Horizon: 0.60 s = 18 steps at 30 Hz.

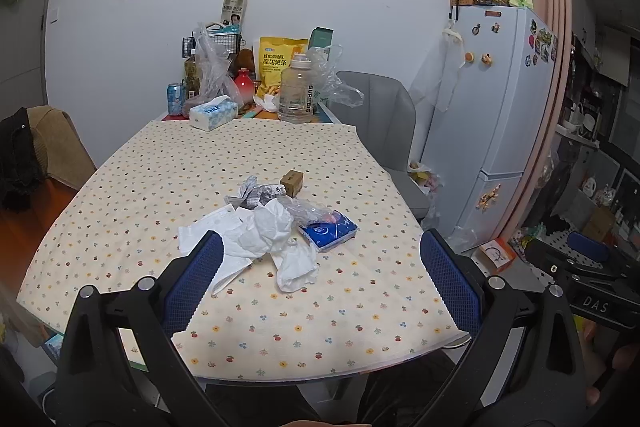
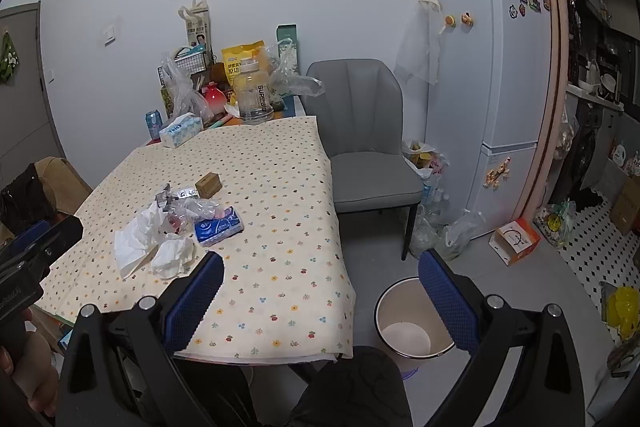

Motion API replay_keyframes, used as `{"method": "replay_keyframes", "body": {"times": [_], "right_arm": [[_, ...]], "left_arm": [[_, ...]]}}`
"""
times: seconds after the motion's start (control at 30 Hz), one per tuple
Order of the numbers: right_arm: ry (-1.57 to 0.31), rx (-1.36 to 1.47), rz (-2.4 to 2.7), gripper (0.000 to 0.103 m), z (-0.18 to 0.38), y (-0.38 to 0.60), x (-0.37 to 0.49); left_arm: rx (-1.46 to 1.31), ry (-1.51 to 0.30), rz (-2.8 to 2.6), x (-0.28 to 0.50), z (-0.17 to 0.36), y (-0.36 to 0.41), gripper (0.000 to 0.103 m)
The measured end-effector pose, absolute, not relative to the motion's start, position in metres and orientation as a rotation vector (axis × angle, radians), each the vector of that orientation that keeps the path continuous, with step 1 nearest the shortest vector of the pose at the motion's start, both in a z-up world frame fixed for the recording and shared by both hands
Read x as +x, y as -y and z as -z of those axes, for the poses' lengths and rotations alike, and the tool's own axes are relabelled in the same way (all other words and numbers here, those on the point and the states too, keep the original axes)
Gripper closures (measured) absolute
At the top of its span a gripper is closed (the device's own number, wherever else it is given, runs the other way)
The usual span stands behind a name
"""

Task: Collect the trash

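Standing empty, white bin [image 2: 412, 323] beside table [image 2: 280, 267]

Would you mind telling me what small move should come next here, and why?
Probably ease the left gripper forward and down onto the crumpled white tissue: both grippers are open and empty, the trash pile lies just ahead of it, and the bin waits on the floor.

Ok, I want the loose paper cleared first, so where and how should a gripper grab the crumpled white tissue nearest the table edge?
Take the crumpled white tissue across its raised, bunched middle, coming from above and the near side. Probably easiest for the open left gripper.
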State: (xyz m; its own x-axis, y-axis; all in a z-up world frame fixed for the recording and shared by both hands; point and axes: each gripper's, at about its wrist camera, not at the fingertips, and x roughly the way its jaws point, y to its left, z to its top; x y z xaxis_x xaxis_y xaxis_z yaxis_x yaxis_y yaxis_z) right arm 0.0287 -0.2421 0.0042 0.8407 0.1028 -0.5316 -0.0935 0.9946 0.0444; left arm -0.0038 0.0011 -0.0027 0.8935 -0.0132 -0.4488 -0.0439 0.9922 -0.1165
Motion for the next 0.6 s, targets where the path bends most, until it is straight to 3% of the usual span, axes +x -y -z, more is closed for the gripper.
{"method": "replay_keyframes", "body": {"times": [0.6], "right_arm": [[-0.542,-0.003,-0.126,0.008,0.0002,0.2383,0.0242]], "left_arm": [[-0.132,-0.449,-0.061,-0.0075,0.0012,-0.0030,0.005]]}}
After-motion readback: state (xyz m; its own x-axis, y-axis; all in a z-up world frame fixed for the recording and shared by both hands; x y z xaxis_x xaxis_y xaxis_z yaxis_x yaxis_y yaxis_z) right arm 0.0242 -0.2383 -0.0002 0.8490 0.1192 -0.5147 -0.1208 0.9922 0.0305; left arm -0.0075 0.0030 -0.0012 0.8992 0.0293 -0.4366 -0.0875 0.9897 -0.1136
